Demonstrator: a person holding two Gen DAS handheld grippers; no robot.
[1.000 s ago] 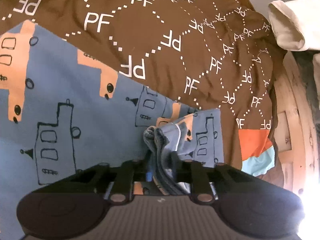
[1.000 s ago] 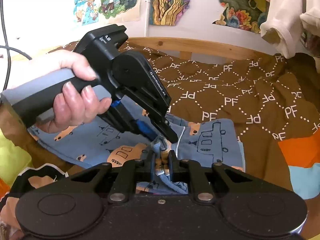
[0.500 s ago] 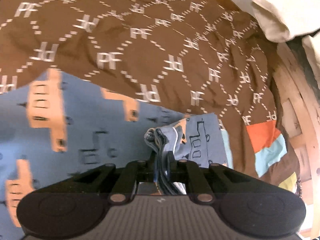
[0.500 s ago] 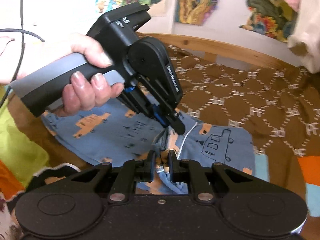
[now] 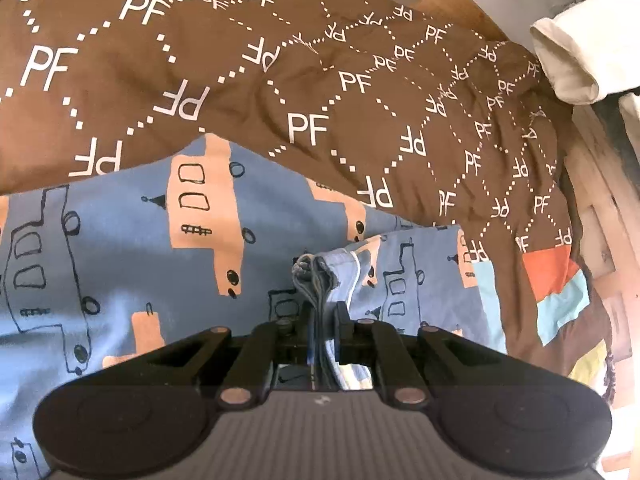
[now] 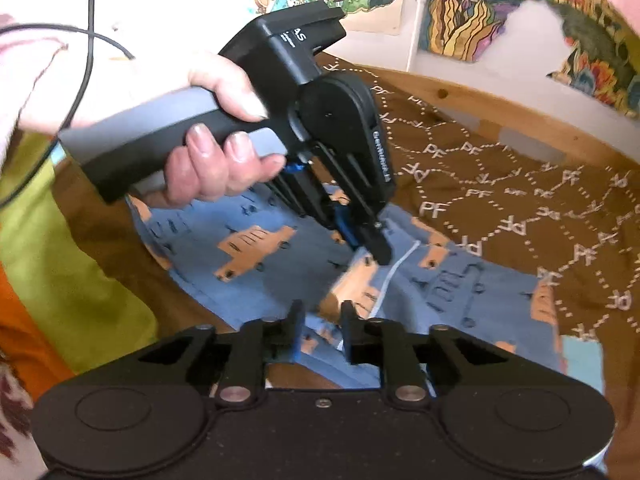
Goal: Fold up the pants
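Blue pants (image 5: 132,248) printed with orange trucks lie on the brown "PF" bedspread (image 5: 320,80). My left gripper (image 5: 322,312) is shut on a bunched edge of the pants (image 5: 314,276), holding it above the rest of the cloth. In the right wrist view the left gripper (image 6: 376,252) reaches down from the upper left, its tips on the pants (image 6: 248,248). My right gripper (image 6: 320,312) is open just above the pants with nothing between its fingers.
A wooden bed frame (image 6: 500,108) runs along the far edge below a wall with colourful posters (image 6: 472,8). Cream cloth (image 5: 576,64) hangs at the bed's right. Green and orange cloth (image 6: 60,260) lies at the left.
My right gripper has opened and let go of the pants edge it was pinching. My left gripper still holds its bunch and has shifted slightly over the bed.
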